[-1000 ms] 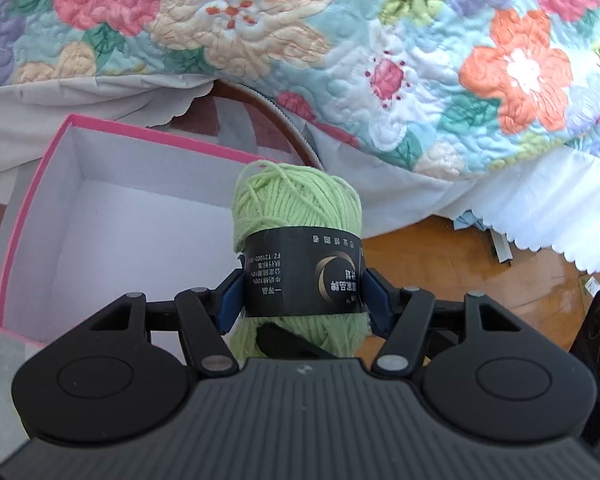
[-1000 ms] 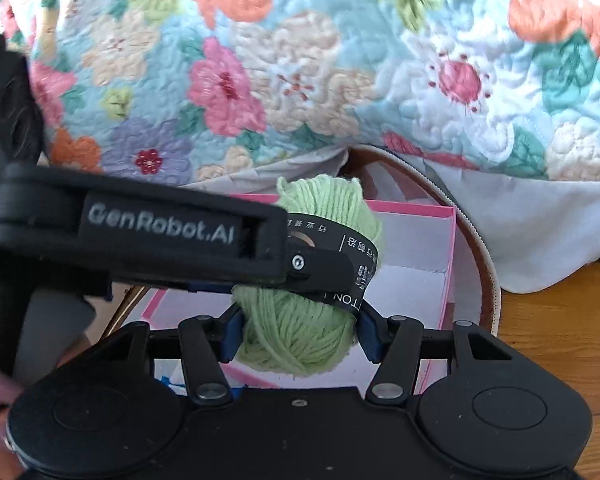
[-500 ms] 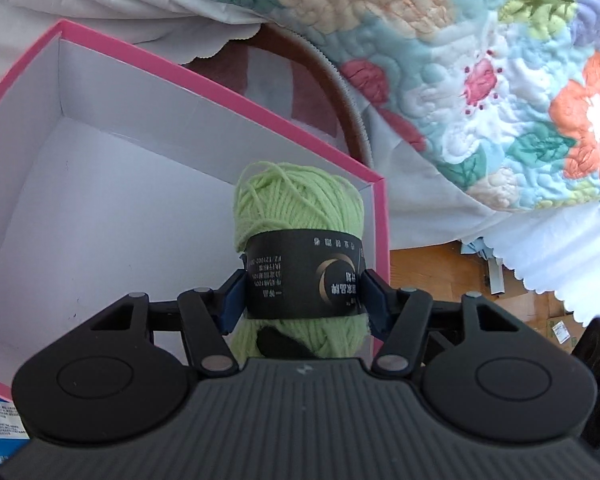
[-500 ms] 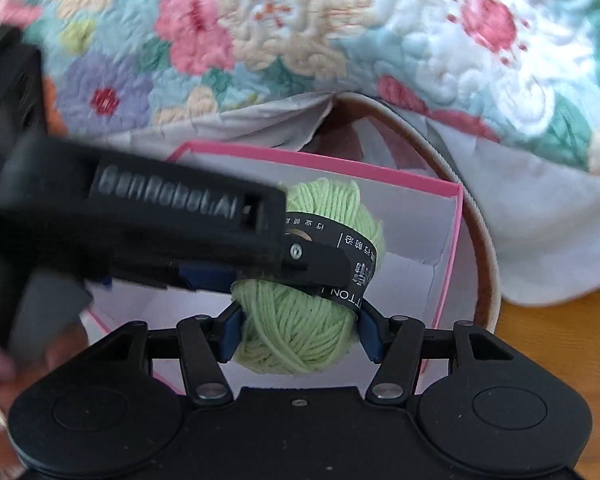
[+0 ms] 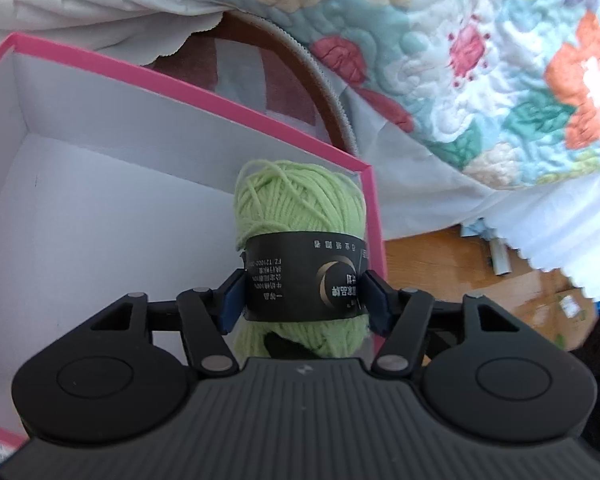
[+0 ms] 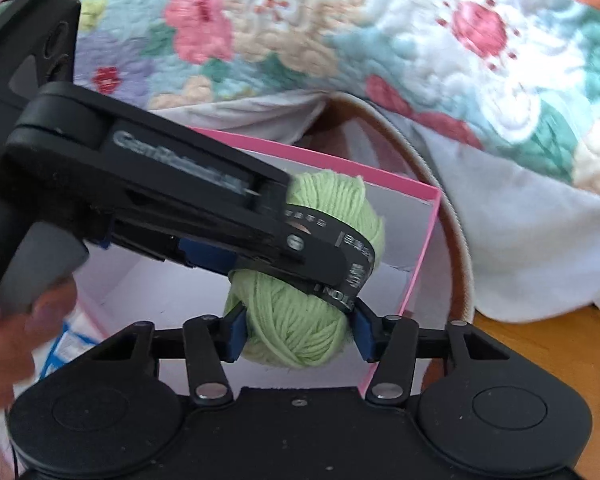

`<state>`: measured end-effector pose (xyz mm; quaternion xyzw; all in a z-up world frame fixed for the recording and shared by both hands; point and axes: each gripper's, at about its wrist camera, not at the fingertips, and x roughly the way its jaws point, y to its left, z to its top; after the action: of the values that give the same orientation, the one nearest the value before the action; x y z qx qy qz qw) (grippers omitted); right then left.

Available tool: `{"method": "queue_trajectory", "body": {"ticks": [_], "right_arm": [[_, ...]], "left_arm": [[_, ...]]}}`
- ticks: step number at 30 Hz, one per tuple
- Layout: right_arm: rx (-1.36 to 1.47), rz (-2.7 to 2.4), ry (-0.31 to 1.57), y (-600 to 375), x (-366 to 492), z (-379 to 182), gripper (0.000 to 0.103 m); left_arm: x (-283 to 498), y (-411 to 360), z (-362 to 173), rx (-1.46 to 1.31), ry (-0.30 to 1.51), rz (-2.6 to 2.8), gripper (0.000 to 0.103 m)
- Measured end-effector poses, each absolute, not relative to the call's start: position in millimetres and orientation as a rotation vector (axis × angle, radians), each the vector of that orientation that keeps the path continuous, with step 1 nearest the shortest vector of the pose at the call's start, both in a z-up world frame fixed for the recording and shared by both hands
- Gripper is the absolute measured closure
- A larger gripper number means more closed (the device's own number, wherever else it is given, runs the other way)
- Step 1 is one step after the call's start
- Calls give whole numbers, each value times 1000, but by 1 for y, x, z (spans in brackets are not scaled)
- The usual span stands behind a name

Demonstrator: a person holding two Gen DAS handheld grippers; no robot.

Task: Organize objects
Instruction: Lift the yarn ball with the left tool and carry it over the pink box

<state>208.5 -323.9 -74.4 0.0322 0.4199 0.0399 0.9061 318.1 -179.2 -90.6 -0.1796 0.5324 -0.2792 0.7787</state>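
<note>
Together, both grippers pinch a single ball of light green yarn (image 5: 300, 216) over an open pink-rimmed box (image 5: 188, 88) with a white interior. Seen from the left wrist, the left gripper (image 5: 302, 294) presses its blue pads (image 5: 233, 300) against the black paper band (image 5: 300, 276) that wraps the ball's middle, holding it at the box's right-hand corner, just inside the pink edge. Seen from the right wrist, the right gripper (image 6: 298, 332) clamps the lower, bare end of the same yarn (image 6: 296, 332), its jaws having just closed further on the wool, while the left gripper (image 6: 292, 246) reaches in across the frame from the left and crosses the band. Part of a hand (image 6: 16, 332) shows on that tool's grey handle at the left edge. Behind the box lies a quilted bedspread (image 5: 480, 60) printed with pink, orange and cream flowers, its white scalloped underlayer (image 5: 440, 204) hanging over a curved brown rim (image 5: 324, 80). Wooden floor (image 5: 440, 272) shows to the right of the box. Whether the yarn rests on the box's bottom cannot be told.
</note>
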Motion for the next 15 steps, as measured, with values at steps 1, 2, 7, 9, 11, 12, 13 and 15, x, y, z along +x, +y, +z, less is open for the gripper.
{"method": "queue_trajectory", "body": {"ticks": [1,2,7,9,11,12,13,15], "right_arm": [[62,56,870,-321,211,-76,46],[51,32,870,-319,214,-78,46],[17,-31,887,-312,226,-79,47],[-23,-45,897,-307,230,-81,47],[-54,-34,916,-302,233,-84,47],[-54,-23,931,-301,234,-86,46],[-52,-12,939,-301,234,-88,45],[-67,8,939,-301,231,-88,45]], "left_arm": [[320,-181,-93,-397,1152,-596,40],[321,-180,-95,-416,1151,-587,39],[325,-168,-99,-489,1156,-542,38],[324,-166,-100,-483,1152,-533,40],[324,-168,-102,-459,1163,-513,45],[324,-169,-105,-446,1175,-498,47],[325,-170,-108,-441,1190,-483,51],[327,-171,-111,-438,1211,-473,57]]}}
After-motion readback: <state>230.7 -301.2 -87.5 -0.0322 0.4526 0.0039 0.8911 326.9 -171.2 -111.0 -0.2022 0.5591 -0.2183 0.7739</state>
